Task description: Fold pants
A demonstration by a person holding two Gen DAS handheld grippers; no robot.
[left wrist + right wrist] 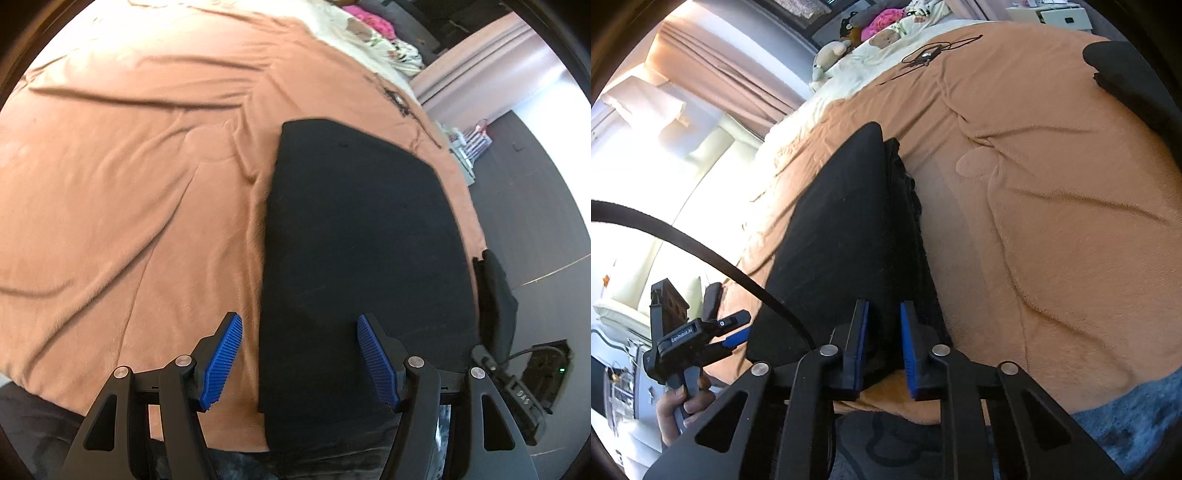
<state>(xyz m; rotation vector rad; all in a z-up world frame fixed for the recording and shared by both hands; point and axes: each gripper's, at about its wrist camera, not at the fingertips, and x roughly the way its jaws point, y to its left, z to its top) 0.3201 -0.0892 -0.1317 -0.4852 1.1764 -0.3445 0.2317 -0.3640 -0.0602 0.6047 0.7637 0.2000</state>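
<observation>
The right gripper (pixel 884 345), nearest the lens, is seen clenched on the near edge of the black pants (pixel 846 236), whose fabric is pinched between its blue pads (pixel 908 347). The pants are laid folded in a long strip on an orange blanket (pixel 1052 221), running from 6 o'clock up toward 12 in the right wrist view, with a cable (pixel 923 55) left beyond them at 12. The left gripper (pixel 299 354) is held released over the pants' near end, its pads apart and nothing grasped, and is shown at 8 o'clock in a hand (pixel 683 406).
</observation>
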